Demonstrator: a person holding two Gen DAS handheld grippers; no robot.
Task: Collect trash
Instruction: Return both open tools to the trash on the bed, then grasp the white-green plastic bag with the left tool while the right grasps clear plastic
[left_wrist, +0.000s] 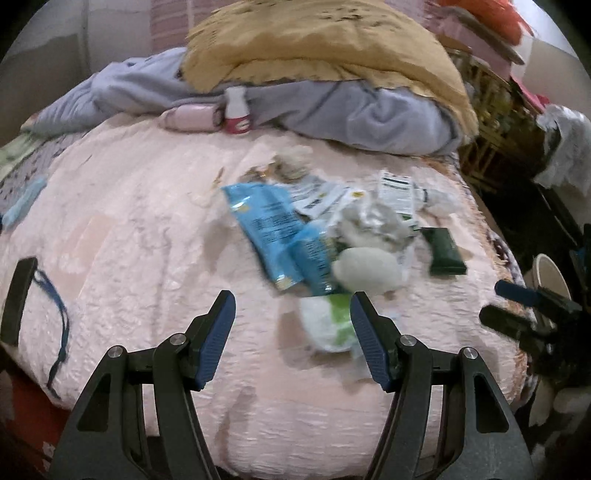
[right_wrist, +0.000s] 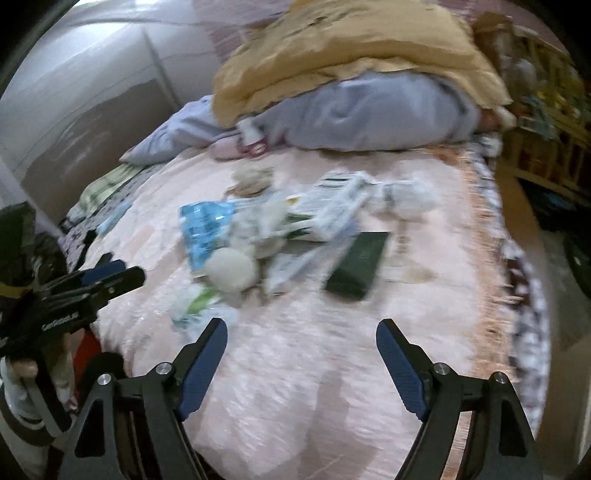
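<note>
Both claws hang apart and empty, left gripper (left_wrist: 292, 339) and right gripper (right_wrist: 301, 365), poised over the pink bedspread (left_wrist: 129, 221). Just beyond lies the trash: green-and-white wrapper (left_wrist: 328, 325), blue packet (left_wrist: 269, 225), dark green box (right_wrist: 358, 264), heaped mid-bed, probably for grabbing.

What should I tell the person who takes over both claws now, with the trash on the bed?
Left claw: open, empty, above the bed's near edge, just before the green-white wrapper.
Right claw: open wider, empty, over the pink cover.
Trash lies in one heap mid-bed: blue bag, white ball, paper leaflets, dark green box.
Done: nothing is picked up by the look of it.
Left: collect the whole heap. A bin is not in view.
</note>
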